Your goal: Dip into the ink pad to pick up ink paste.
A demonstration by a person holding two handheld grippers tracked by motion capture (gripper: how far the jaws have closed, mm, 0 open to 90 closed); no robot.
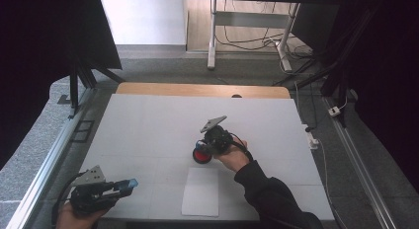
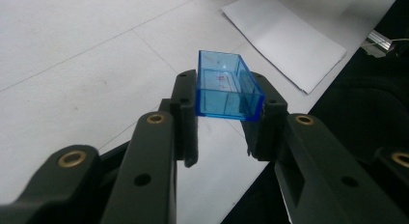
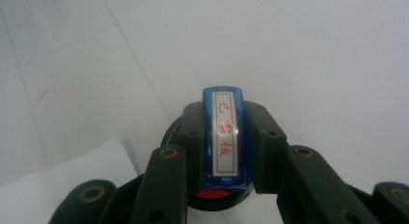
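The stamp (image 3: 225,139) sat clamped between the jaws of your right claw (image 3: 225,137), dead centre of the right gripper view, its blue body upright and its labelled top with red characters facing the camera. Beneath it lay the round red ink pad (image 1: 201,155), just left of centre in the high view; the stamp's lower end was down at the pad, though whether it pressed into the ink I could not tell.

Its clear blue cap (image 2: 226,86) was already off: your left claw (image 2: 227,103) gripped it at the jaw tips, open side up, in the middle of the left gripper view. In the high view that claw (image 1: 129,183) held the cap (image 1: 131,182) in the lower left, well apart from the stamp.

So, as I judged it, uncapping was done and inking was the step in hand. Left to do: carry the stamp to the white sheet of paper (image 1: 200,192) just below the pad in the high view, press the mark, then recap. The sheet looked blank on the white worktop (image 1: 148,130).
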